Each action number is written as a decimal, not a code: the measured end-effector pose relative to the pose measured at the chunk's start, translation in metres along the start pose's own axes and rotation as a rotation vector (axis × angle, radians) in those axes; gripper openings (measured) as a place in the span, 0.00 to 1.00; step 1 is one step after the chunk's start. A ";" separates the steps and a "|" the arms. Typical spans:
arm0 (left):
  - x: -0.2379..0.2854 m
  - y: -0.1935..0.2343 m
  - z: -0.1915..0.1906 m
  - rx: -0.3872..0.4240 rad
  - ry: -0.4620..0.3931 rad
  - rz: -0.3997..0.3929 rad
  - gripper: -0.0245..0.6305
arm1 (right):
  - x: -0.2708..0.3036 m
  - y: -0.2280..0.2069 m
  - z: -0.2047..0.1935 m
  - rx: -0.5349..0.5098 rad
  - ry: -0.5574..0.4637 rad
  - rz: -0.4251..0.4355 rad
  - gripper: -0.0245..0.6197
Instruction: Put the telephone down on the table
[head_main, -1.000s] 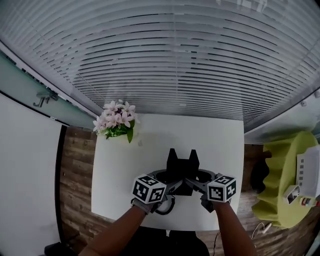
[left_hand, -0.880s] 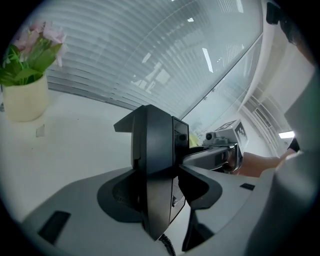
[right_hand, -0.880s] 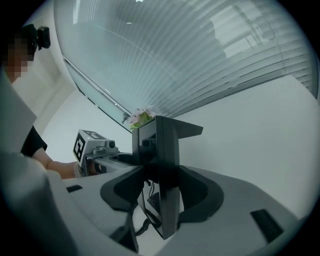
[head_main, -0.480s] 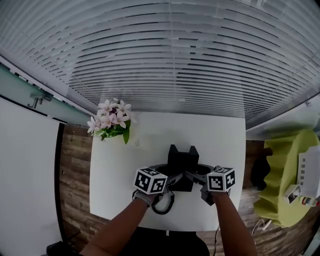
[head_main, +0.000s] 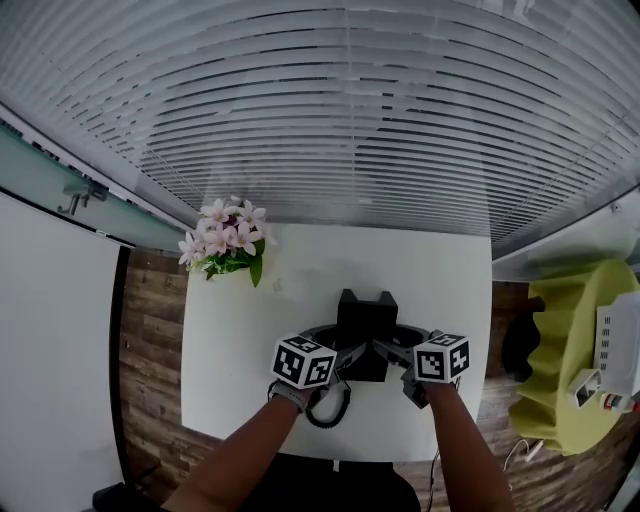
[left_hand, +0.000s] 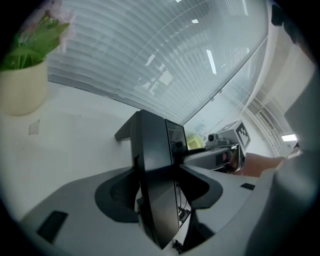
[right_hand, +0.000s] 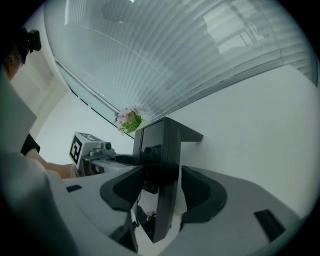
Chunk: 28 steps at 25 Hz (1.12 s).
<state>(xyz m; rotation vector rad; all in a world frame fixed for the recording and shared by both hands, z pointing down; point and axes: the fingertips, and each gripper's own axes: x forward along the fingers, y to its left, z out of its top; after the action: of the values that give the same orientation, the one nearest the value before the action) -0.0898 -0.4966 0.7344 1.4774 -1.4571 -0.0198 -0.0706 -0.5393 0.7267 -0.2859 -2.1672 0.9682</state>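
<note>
A black telephone (head_main: 366, 328) is held on edge over the middle of the white table (head_main: 440, 270). My left gripper (head_main: 346, 354) is shut on its left side and my right gripper (head_main: 386, 350) on its right side. In the left gripper view the telephone (left_hand: 156, 190) is clamped between the grey jaws, with the right gripper (left_hand: 226, 150) behind it. The right gripper view shows the telephone (right_hand: 163, 175) pinched the same way. Its coiled cord (head_main: 330, 410) hangs near the table's front edge. I cannot tell whether the telephone's underside touches the table.
A pale pot of pink flowers (head_main: 224, 242) stands at the table's far left corner. Window blinds (head_main: 350, 120) run along the far edge. A yellow-green chair (head_main: 568, 350) stands to the right on the wooden floor (head_main: 150, 340).
Both grippers and the telephone have shifted slightly toward the far side of the table. The grip on it is unchanged.
</note>
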 end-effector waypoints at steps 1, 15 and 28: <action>-0.003 0.000 -0.001 0.013 -0.002 0.016 0.40 | -0.003 0.000 0.000 -0.027 -0.004 -0.025 0.40; -0.107 -0.061 0.046 0.287 -0.234 0.062 0.40 | -0.086 0.096 0.046 -0.421 -0.290 -0.123 0.40; -0.225 -0.198 0.090 0.635 -0.531 0.062 0.29 | -0.177 0.260 0.077 -0.683 -0.598 -0.113 0.18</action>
<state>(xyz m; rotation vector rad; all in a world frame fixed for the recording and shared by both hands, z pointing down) -0.0616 -0.4322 0.4297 2.0374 -2.0606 0.1057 -0.0228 -0.4840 0.4113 -0.1978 -2.9886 0.2167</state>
